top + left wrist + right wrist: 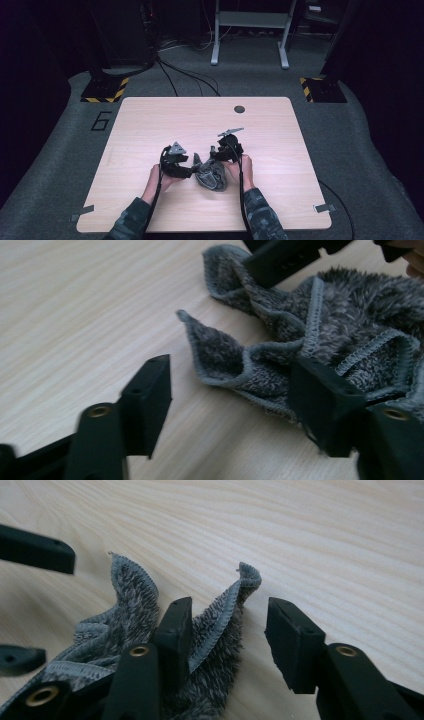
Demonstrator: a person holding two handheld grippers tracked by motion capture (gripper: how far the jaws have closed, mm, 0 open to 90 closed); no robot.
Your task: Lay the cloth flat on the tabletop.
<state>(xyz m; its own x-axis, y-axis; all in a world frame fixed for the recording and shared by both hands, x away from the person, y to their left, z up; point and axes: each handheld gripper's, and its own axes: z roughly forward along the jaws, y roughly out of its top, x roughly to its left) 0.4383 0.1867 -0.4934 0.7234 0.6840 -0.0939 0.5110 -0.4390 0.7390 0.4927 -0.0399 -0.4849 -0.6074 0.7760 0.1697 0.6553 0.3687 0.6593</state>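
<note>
1. Nearest you in the high view, your two sleeved forearms came in from the table's [150,125] near edge, each hand wrapped round a gripper, with the cables trailing back along your wrists.
2. Your left gripper [192,171] lay just left of the grey towel [212,174], jaws pointing across at it. In the left gripper view its jaws stood apart: one sat over bare wood clear of the cloth, the other lay against the towel's [320,340] near fold. Neither pad pinched anything, so you had it open with one stitched corner lying between the jaws.
3. Your right gripper [218,156] sat at the towel's far right side, tilted down into it. In the right gripper view its jaws were parted too: one jaw was pushed in among the folds, and an upright corner of the towel [220,625] rose in the gap, leaning on that jaw, while the other jaw stood clear of it over the wood. It looked like an open hold, though the blur near the hinge made the contact hard to judge.
4. The towel itself lay crumpled in a heap between your two grippers, touching both, on the near middle of the table.
5. Beyond your grippers the tabletop ran on to a small dark round grommet [239,109] near the far edge.
</note>
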